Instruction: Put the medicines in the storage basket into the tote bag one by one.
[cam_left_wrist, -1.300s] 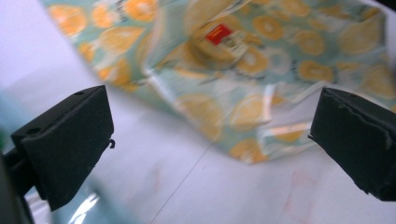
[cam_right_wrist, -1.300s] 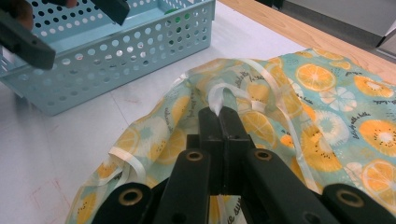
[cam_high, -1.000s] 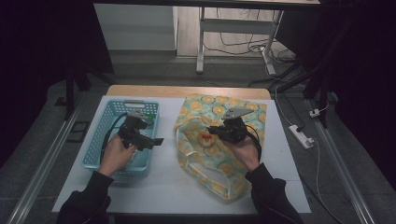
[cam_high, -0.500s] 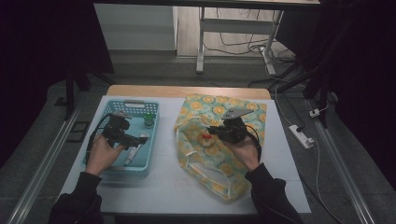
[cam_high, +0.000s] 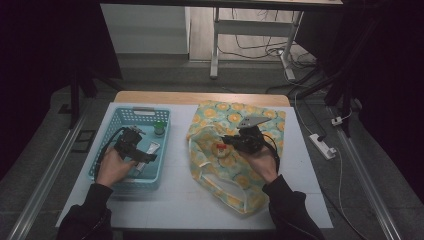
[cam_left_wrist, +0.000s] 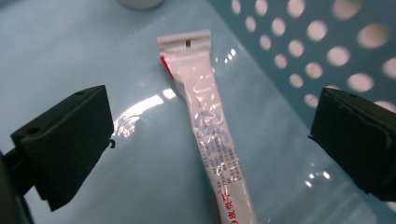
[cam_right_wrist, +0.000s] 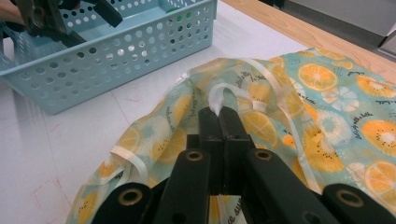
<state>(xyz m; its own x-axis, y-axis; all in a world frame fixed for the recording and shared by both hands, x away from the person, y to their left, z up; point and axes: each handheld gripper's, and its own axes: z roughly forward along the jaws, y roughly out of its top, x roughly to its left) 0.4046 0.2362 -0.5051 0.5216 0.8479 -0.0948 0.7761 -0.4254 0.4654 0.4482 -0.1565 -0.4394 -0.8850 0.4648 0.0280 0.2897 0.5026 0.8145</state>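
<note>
A white tube with red print (cam_left_wrist: 210, 135) lies flat on the floor of the light-blue basket (cam_high: 114, 131). My left gripper (cam_left_wrist: 210, 144) hangs low over it, open, one jaw on each side of the tube and not touching it. In the high view the left gripper (cam_high: 142, 156) is inside the basket beside the tube (cam_high: 152, 147). My right gripper (cam_right_wrist: 218, 114) is shut on the white strap (cam_right_wrist: 219, 95) of the orange-print bag (cam_right_wrist: 322, 102), holding the strap up. From above, the right gripper (cam_high: 229, 141) sits over the bag (cam_high: 235, 170).
A small green-capped container (cam_high: 159, 128) stands at the basket's far right corner. The basket's perforated wall (cam_left_wrist: 336, 42) is close to my left gripper's right jaw. White tabletop (cam_high: 175, 195) lies between basket and bag. A power strip (cam_high: 322, 146) lies off the table's right side.
My left gripper moved left and sank into the basket, down over the tube. The right gripper and the bag have stayed where they were.
</note>
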